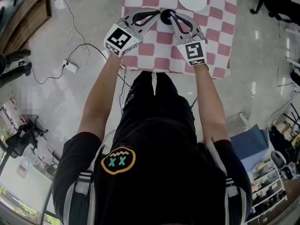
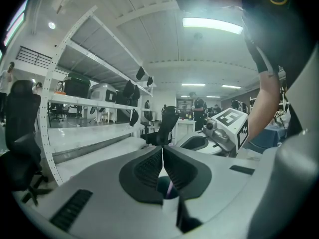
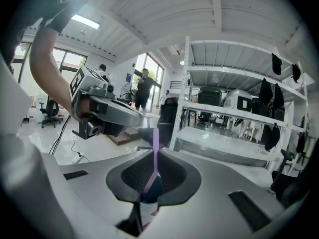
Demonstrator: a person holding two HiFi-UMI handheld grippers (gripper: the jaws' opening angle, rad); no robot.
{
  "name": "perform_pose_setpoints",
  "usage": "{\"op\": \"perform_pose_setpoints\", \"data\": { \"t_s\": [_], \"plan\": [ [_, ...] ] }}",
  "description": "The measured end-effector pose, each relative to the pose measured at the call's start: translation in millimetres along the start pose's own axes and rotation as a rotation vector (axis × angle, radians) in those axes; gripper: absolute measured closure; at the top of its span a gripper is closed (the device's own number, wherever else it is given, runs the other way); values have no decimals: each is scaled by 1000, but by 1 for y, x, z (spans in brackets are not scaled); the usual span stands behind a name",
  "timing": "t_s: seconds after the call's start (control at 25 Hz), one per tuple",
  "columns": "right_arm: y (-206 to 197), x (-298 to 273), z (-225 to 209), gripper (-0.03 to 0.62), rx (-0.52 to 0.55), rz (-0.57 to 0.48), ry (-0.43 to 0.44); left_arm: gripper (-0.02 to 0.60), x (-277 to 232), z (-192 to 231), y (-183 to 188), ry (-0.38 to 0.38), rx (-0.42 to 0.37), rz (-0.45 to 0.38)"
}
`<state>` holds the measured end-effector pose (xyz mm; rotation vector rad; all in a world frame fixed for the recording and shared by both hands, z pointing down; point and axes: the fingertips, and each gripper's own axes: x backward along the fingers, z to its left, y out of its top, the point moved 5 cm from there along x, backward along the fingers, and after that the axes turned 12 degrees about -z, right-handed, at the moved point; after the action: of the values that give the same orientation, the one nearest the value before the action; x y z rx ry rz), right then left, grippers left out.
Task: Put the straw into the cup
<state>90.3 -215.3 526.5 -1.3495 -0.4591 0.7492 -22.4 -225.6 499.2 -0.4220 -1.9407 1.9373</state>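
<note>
Right gripper (image 1: pixel 172 15) clamps the purple straw (image 3: pixel 155 146) beside the black cup (image 1: pixel 166 18) on the checked tablecloth (image 1: pixel 215 29), left gripper (image 1: pixel 157 14) apparently pinching its rim; insertion pending, needing the straw's tip aligned over the opening

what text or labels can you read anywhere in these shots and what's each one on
"XX": two green crosses on the yellow-rimmed badge on the person's black shirt.
No letters: the marker cubes on the left gripper and the right gripper carry only black-and-white square patterns.
Too small to read: any print on the items on the shelves in the head view's lower right corner.
</note>
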Motion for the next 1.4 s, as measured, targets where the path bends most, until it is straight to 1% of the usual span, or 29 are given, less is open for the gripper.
{"op": "perform_pose_setpoints", "data": {
  "t_s": [0.6, 0.76, 0.84, 0.96, 1.12, 1.28, 1.4],
  "plan": [
    [-4, 0, -3, 545, -18, 0, -11, 560, -1, 1, -2, 3, 9, 0],
    [-4, 2, -5, 505, -29, -2, -12, 560, -3, 1, -2, 1, 10, -1],
    [-1, 3, -5, 497, -31, -14, -13, 560, -2, 1, -1, 2, 10, -2],
    [7, 4, -6, 491, -32, -38, -16, 560, -1, 1, 3, 2, 6, -5],
    [21, 8, -5, 491, -13, -69, -19, 560, -2, 0, 10, 4, -12, 23],
    [44, 14, -6, 499, 0, -109, -23, 560, -4, -3, 29, -7, -38, 25],
    [66, 20, -5, 506, 12, -152, -21, 560, -3, -9, 46, -10, -36, 34]
  ]
}}
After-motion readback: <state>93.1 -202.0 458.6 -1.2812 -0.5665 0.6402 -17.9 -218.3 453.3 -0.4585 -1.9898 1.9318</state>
